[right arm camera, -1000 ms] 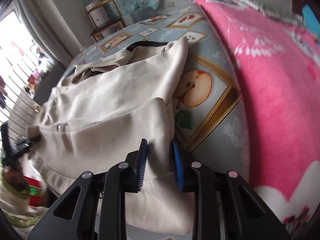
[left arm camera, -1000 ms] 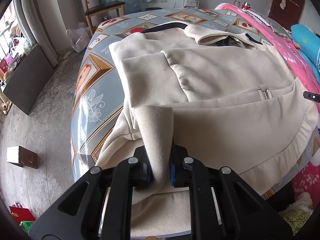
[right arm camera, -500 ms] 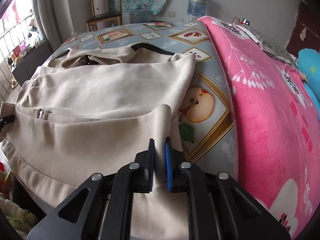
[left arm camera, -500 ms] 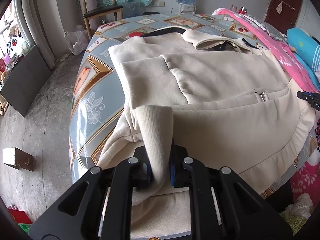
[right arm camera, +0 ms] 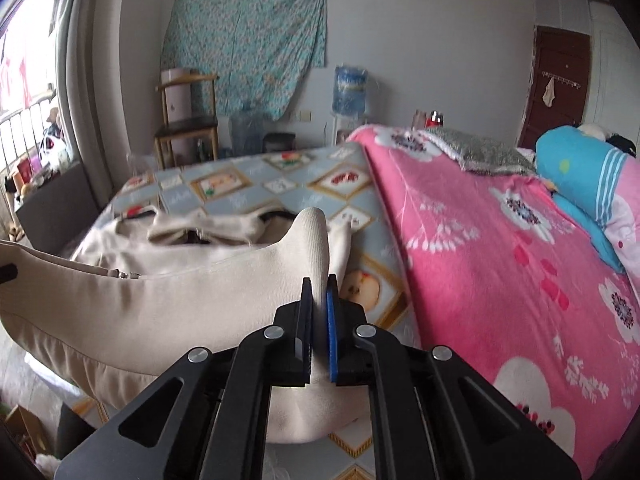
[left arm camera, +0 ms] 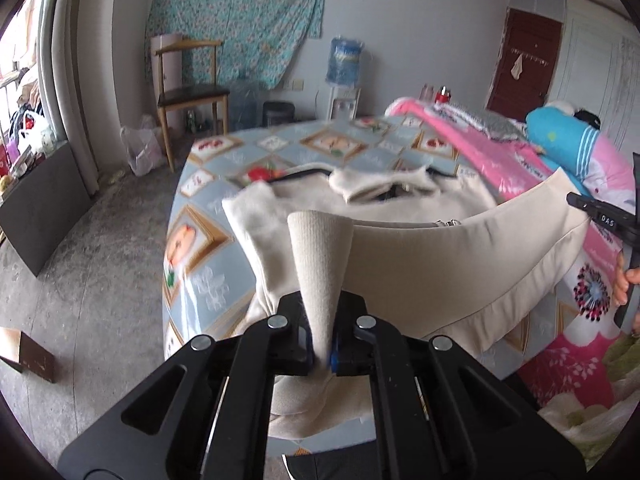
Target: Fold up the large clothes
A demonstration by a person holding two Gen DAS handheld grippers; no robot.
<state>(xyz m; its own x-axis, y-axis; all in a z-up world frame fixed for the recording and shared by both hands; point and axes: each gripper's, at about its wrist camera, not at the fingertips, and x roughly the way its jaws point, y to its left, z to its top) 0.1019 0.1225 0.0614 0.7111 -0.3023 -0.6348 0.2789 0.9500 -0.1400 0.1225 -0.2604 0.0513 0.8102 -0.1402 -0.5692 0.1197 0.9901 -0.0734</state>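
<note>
Hem lifted, both grippers clamped on cloth.

You hold the beige jacket [left arm camera: 420,256] by its ribbed hem: left gripper [left arm camera: 322,344] pinches the near-left corner, right gripper [right arm camera: 319,344] the near-right, each having just closed on fabric. The hem stretches left to right between them, raised off the bed [left arm camera: 208,268]; the collar lies far ahead on the patterned sheet. Neither hand is nearer, so the fold likely runs forward.
</note>
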